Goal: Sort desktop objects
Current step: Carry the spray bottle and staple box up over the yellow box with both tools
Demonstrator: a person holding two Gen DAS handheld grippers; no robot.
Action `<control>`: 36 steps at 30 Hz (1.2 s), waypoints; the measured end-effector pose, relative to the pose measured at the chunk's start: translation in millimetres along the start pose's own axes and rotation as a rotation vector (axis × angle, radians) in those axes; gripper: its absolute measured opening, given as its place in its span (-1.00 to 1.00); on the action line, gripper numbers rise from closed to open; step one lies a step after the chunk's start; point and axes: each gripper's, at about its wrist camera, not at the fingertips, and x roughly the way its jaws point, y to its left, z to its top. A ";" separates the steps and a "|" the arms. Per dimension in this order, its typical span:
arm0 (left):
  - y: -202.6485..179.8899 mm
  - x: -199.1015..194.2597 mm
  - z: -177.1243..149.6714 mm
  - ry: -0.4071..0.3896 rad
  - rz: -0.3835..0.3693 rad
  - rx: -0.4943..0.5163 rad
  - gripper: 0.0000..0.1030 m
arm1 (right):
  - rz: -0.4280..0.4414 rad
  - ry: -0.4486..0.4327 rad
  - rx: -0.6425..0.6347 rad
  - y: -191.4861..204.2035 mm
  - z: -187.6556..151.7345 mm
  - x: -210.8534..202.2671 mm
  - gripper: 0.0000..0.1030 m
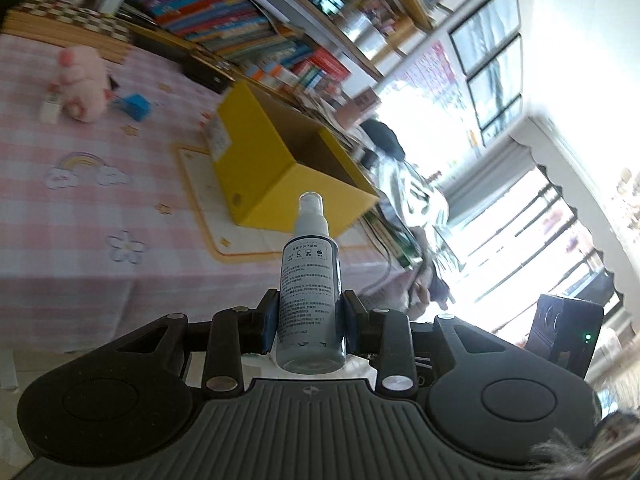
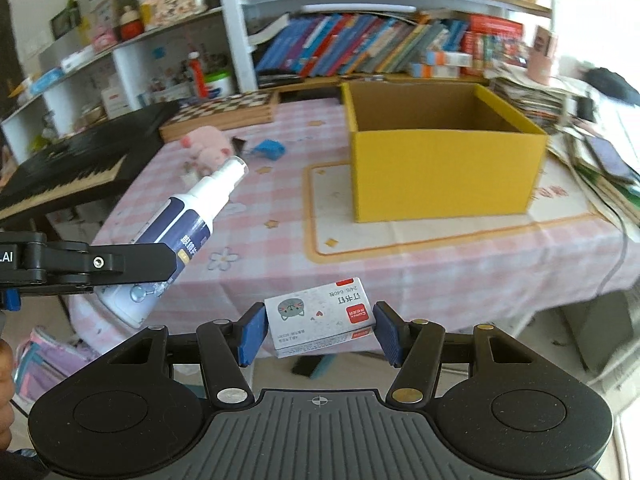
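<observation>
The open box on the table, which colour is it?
Yellow box, brown inside; right wrist view shows it best.
</observation>
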 end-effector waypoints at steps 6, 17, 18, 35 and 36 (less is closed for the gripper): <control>-12.8 26.2 1.1 0.065 -0.058 0.029 -0.41 | -0.064 0.009 0.065 -20.9 -8.0 -10.3 0.13; -34.9 68.7 6.3 0.120 -0.113 0.064 -0.41 | -0.135 0.015 0.136 -58.1 -11.0 -16.8 0.13; -36.8 71.1 7.0 0.121 -0.113 0.068 -0.41 | -0.137 0.015 0.143 -62.0 -9.8 -15.9 0.13; -56.3 110.8 39.9 0.071 -0.084 0.062 -0.41 | -0.073 0.003 0.136 -110.1 30.6 8.4 0.13; -57.6 114.1 43.0 0.066 -0.084 0.061 -0.41 | -0.069 0.001 0.135 -113.3 33.9 9.8 0.13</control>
